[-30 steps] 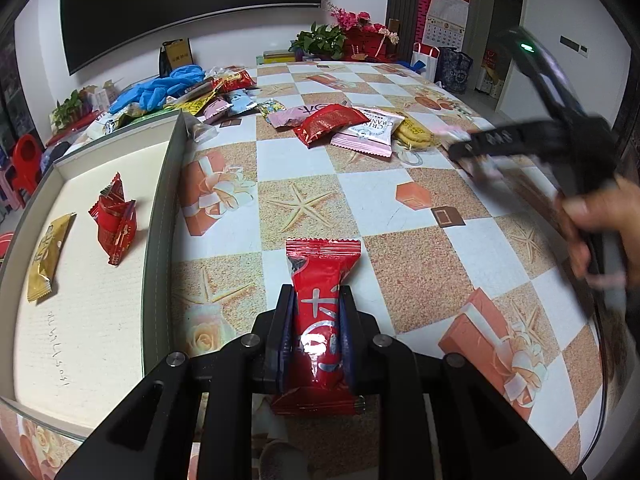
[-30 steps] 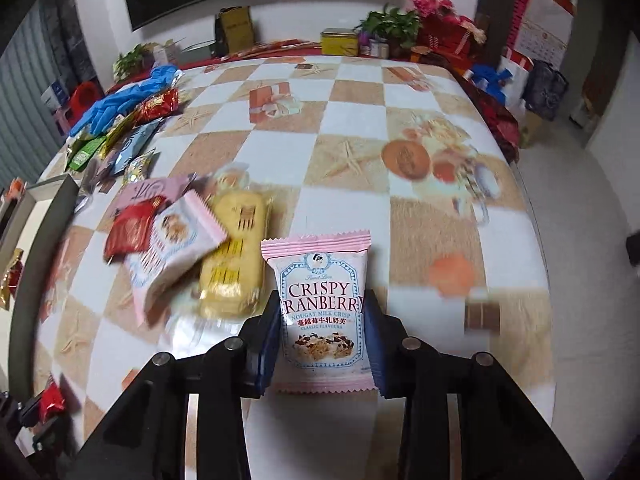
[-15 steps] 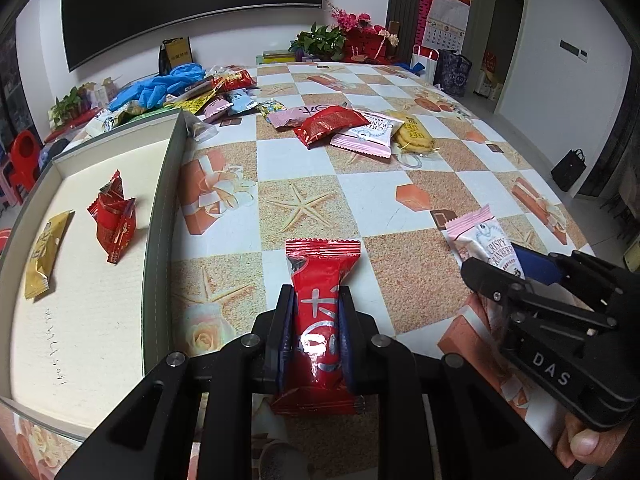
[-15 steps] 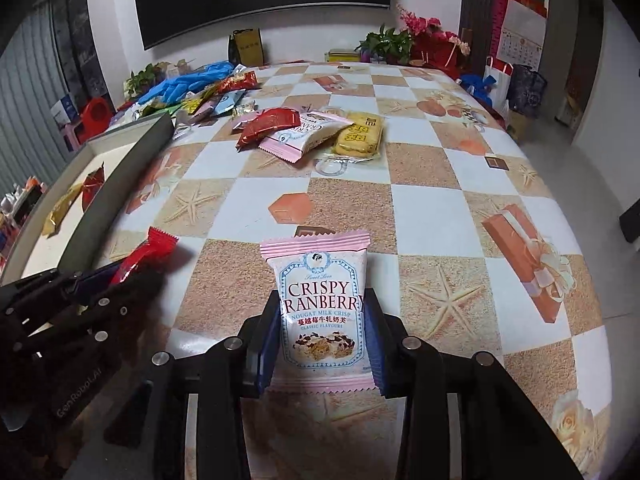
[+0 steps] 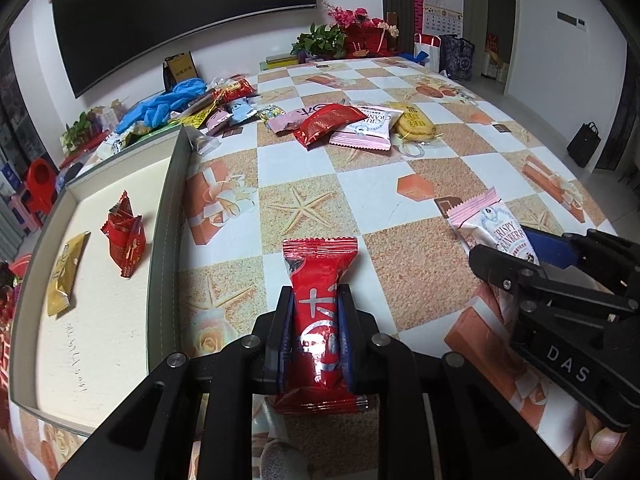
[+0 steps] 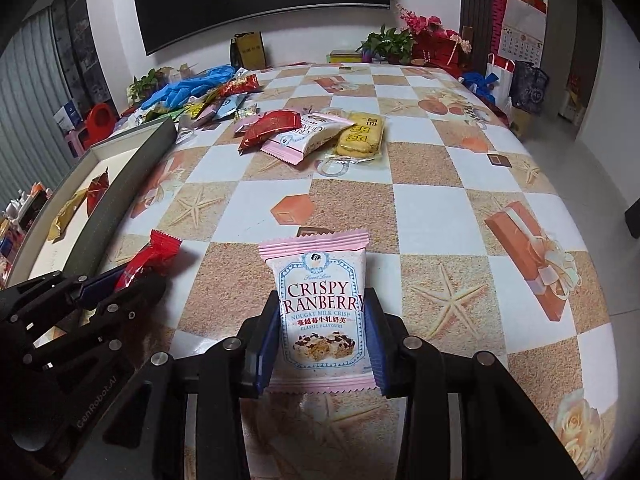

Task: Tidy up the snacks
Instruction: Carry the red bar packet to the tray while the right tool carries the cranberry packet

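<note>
My left gripper [image 5: 316,300] is shut on a red snack packet [image 5: 320,272], held above the patterned table near its front edge. My right gripper [image 6: 322,300] is shut on a pink-and-white cranberry nougat packet [image 6: 318,280]. Both grippers hang side by side: the right gripper [image 5: 508,256] and its nougat packet [image 5: 492,224] show at the right of the left wrist view, the left gripper [image 6: 116,280] with the red packet [image 6: 154,250] at the left of the right wrist view. A shallow tray [image 5: 164,216] at the left holds a red packet [image 5: 124,236] and a gold packet [image 5: 66,272].
A pile of loose snacks [image 5: 348,124] lies mid-table: a red packet, a pink packet, yellow biscuits. More wrappers and blue gloves [image 5: 164,104] sit at the far left behind the tray. Plants and flowers [image 5: 344,36] stand at the table's far edge. A thumb [image 5: 608,444] shows at the lower right.
My right gripper has travelled from beside the snack pile to the near edge, carrying the nougat packet, and now hangs beside the left one. The left gripper has kept still.
</note>
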The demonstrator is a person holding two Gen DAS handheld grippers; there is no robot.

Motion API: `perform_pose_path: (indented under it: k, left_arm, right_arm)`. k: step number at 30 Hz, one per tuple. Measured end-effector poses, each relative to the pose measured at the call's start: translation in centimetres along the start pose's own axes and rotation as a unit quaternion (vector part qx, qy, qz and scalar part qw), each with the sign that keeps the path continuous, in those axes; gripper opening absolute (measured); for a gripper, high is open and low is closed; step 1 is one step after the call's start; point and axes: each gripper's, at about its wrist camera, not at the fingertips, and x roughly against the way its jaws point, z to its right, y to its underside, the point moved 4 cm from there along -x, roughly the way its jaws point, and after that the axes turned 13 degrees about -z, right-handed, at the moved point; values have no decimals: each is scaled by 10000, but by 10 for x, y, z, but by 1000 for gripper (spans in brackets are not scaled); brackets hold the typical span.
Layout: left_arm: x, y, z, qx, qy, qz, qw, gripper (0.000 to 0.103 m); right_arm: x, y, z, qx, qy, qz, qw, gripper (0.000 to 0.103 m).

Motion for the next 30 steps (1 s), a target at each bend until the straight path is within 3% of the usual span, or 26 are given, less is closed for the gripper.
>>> perform_pose_path:
  k: [19,27,30]
  left_arm:
    - [0,0,2,-57,-122,8,9999,22]
    - [0,1,-9,232,368,-6,9991,21]
    - [3,5,-11,428,620,-4,9972,21]
  right_arm:
    - [0,1,-9,208,-41,-13,9998,40]
    - [-1,1,-15,468,-275,-37,9985,40]
    - [1,0,-13,458,-812,-21,9956,39]
